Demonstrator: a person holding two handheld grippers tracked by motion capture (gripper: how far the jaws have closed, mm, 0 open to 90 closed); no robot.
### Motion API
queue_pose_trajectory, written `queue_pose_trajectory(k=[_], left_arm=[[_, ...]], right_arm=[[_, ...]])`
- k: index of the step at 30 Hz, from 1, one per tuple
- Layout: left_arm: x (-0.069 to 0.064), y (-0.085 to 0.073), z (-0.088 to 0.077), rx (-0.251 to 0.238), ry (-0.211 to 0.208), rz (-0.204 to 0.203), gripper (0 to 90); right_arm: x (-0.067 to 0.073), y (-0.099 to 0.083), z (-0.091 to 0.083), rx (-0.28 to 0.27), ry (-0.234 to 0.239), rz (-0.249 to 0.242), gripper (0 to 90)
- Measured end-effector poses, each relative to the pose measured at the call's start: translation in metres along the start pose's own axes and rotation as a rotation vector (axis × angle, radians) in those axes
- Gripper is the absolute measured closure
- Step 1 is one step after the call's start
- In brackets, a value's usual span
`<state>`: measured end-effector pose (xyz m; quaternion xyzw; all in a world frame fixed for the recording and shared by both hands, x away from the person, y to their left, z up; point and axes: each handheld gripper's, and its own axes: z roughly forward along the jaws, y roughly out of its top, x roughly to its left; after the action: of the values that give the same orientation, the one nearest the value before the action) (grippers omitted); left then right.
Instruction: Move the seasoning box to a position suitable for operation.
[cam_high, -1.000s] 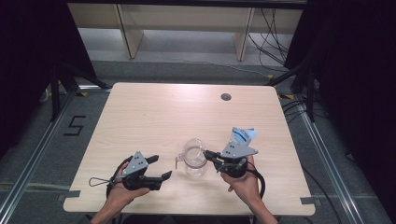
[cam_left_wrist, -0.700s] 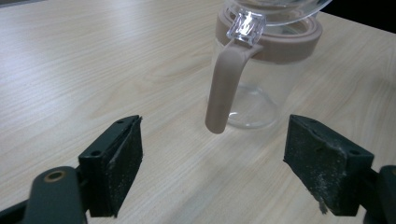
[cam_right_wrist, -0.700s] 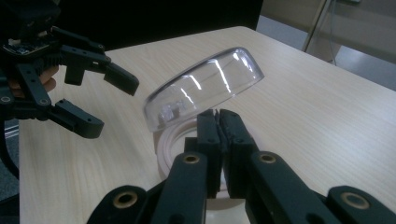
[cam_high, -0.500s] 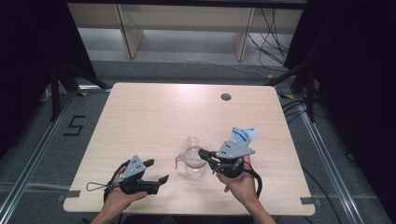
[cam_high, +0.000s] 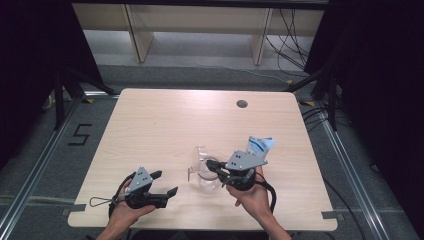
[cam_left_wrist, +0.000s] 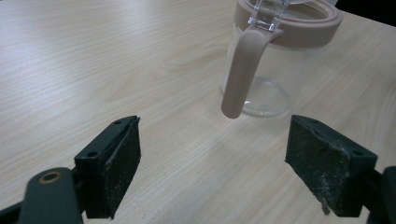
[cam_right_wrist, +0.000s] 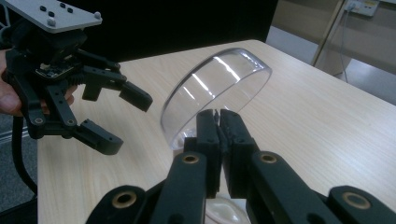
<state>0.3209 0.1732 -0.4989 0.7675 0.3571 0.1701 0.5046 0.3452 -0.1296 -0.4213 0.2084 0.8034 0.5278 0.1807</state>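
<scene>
While the left gripper (cam_high: 162, 186) sits at the table's (cam_high: 165, 120) near-left with jaws wide apart and nothing between them, one clear jar (cam_high: 204, 172) with a beige collar and handle stands just right of it, near the front edge. One right gripper (cam_high: 212, 164), jaws pinched on the jar's hinged clear lid (cam_right_wrist: 217, 88), tilted up. One blue-white packet (cam_high: 260, 146) behind it.

A black figure "5" (cam_high: 80, 135) is standing out on the grey floor (cam_high: 55, 165) to the left of the counter (cam_high: 165, 120), seen in the high view. A white and blue packet (cam_high: 260, 145) at the counter's right side is carrying blue print, but it is showing too small to be read.
</scene>
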Motion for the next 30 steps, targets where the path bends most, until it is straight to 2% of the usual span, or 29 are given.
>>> queue_pose_trajectory(k=[2,5,8,11,13,14,16,17,18,23,24,28,30], left_arm=[[0.000,0.000,0.000,-0.004,0.000,-0.008,17.6],[0.000,0.000,0.000,0.003,0.005,0.003,17.8],[0.000,0.000,0.000,0.000,-0.005,-0.011,17.8],[0.000,0.000,0.000,0.002,-0.002,0.002,17.9],[0.000,0.001,0.000,0.002,0.001,-0.013,17.9],[0.000,0.001,0.000,-0.001,-0.005,0.002,17.9],[0.000,0.000,0.000,0.001,-0.005,0.005,17.9],[0.000,0.000,0.000,0.002,-0.004,0.002,17.9],[0.000,0.001,0.000,0.001,-0.002,0.002,18.0],[0.001,0.001,-0.001,0.006,0.003,0.002,18.1],[0.001,0.001,-0.001,0.004,0.005,-0.001,18.1],[0.002,0.001,-0.001,0.003,0.005,-0.001,18.1],[0.002,0.001,-0.001,0.002,0.007,-0.002,18.1]], right_arm=[[0.002,0.001,0.001,0.009,0.009,0.001,87.4],[0.003,0.001,0.003,0.010,0.005,0.000,87.4],[0.003,0.002,0.005,0.010,0.011,-0.013,87.2],[0.007,0.002,0.008,0.002,0.008,0.011,87.2],[0.006,0.003,0.009,0.012,0.028,-0.007,87.2],[0.006,0.003,0.010,0.011,0.030,-0.008,87.1],[0.008,0.004,0.012,0.010,0.033,-0.009,87.1],[0.008,0.005,0.013,0.006,0.031,-0.034,86.9],[0.010,0.004,0.013,0.019,0.040,-0.007,86.8],[0.014,0.005,0.018,0.007,0.035,-0.014,86.7],[0.013,0.006,0.018,0.020,0.049,-0.011,86.7],[0.015,0.006,0.021,0.024,0.055,-0.031,86.1],[0.015,0.006,0.022,0.017,0.040,-0.044,85.2]])
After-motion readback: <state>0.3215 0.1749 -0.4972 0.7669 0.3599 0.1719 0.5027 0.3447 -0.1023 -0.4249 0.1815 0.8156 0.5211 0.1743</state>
